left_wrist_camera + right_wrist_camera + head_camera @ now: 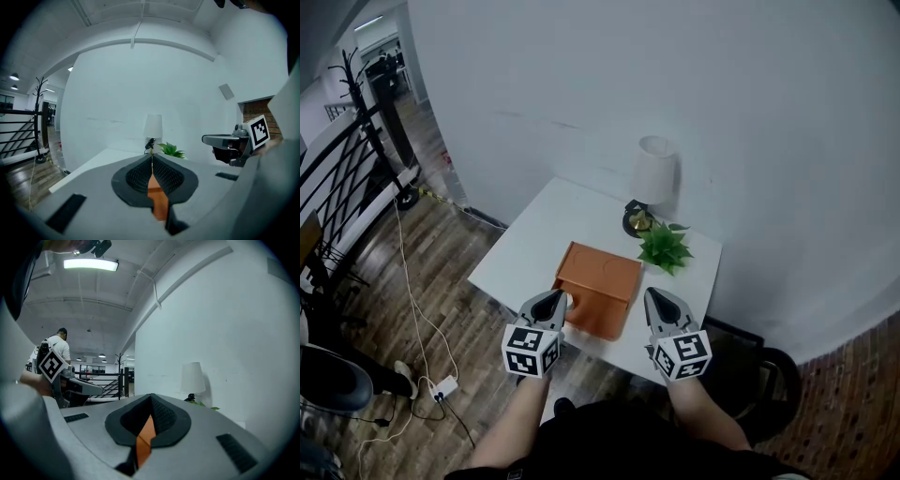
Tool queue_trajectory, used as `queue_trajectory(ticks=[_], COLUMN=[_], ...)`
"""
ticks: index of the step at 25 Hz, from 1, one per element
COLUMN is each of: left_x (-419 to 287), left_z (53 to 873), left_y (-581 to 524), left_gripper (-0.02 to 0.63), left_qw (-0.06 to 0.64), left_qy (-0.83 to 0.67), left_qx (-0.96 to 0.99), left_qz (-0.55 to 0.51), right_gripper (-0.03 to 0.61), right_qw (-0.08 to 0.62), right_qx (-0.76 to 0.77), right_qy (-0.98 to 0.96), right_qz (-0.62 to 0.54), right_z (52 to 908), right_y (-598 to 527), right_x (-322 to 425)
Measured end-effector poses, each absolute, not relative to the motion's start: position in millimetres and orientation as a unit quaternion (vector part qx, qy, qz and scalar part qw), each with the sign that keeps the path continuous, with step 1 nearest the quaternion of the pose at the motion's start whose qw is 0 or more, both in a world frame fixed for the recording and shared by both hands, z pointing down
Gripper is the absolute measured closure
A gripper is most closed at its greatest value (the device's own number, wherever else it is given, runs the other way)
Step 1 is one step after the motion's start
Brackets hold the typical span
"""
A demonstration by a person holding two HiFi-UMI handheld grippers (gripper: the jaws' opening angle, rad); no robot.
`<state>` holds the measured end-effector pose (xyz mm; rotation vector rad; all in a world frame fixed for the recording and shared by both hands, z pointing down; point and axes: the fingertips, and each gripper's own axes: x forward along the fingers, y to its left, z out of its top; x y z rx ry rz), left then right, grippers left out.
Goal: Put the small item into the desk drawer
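Both pairs of jaws are pressed together with nothing between them; the left gripper [556,300] and right gripper [659,300] hang over the desk's front edge. The likeliest small item [642,222] is a gold-and-dark piece lying at the foot of the lamp [654,171], near the desk's far right corner; it is too small to identify. It looks light and probably rigid, so it may skid or tip. I would pinch it across its narrow sides with the pad tips, coming from the side away from the lamp. Just beside it is a green plant [665,247]. The orange drawer box [598,286] rests on the white desk [534,248] near the middle of the front edge.
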<state>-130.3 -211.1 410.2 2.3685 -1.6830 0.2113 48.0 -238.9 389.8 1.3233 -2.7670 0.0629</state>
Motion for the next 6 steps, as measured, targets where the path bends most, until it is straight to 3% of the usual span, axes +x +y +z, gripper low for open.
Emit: queue_trajectory(ticks=[6], left_x=[-145], left_z=[411], left_y=[-206], left_gripper=[0.600], left_qw=[0.113], left_qy=[-0.579], left_qx=[0.804], left_qz=[0.072], right_gripper=[0.575], right_qw=[0.035], right_qx=[0.423], right_qy=[-0.905], right_qz=[0.017], right_z=[387], right_y=[-232], right_x=[34])
